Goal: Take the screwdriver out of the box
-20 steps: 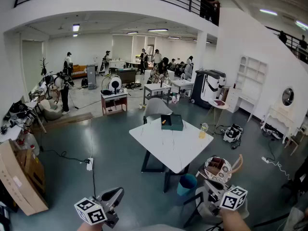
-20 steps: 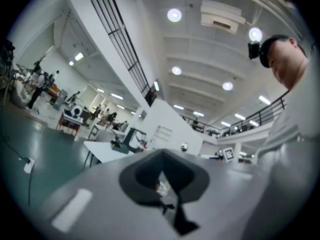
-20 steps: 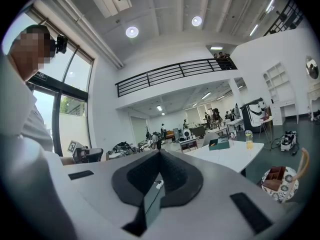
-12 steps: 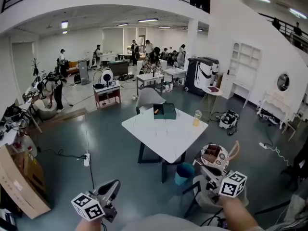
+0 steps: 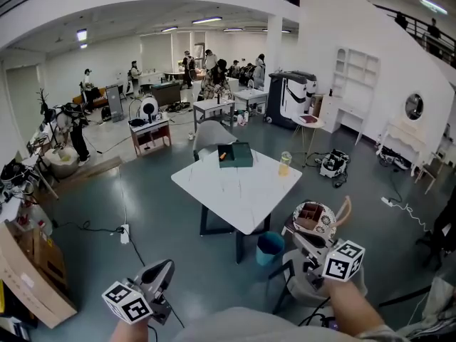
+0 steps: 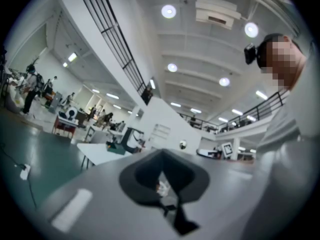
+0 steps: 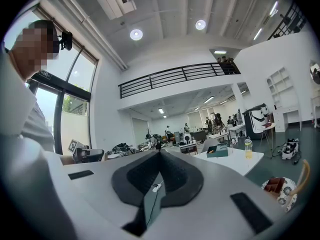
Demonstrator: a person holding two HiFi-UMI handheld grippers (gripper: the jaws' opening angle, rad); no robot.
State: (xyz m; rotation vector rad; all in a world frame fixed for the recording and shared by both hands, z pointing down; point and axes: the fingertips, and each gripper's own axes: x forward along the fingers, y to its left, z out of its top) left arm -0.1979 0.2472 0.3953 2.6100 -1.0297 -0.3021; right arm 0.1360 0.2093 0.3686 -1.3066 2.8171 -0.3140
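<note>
A dark green box (image 5: 236,155) lies on the far side of a white table (image 5: 239,194) in the middle of the hall, well ahead of me. An orange item (image 5: 222,154), probably the screwdriver's handle, shows at the box's left edge. My left gripper (image 5: 167,266) is at the bottom left of the head view and my right gripper (image 5: 300,236) at the bottom right. Both are far short of the table. In the left gripper view the left gripper (image 6: 161,153) has its jaws together and empty. The right gripper (image 7: 160,151) likewise looks shut and empty, with the box (image 7: 218,151) far beyond it.
A bottle of yellow liquid (image 5: 284,164) stands on the table's right side. A blue bin (image 5: 271,248) sits under the table's near corner. A chair with a patterned seat (image 5: 314,220) is beside it. Cardboard boxes (image 5: 28,269) lean at the left. People and desks fill the back.
In the head view the table and box have shifted up and left and look slightly nearer. Both grippers stay low at the bottom edge, still shut.
</note>
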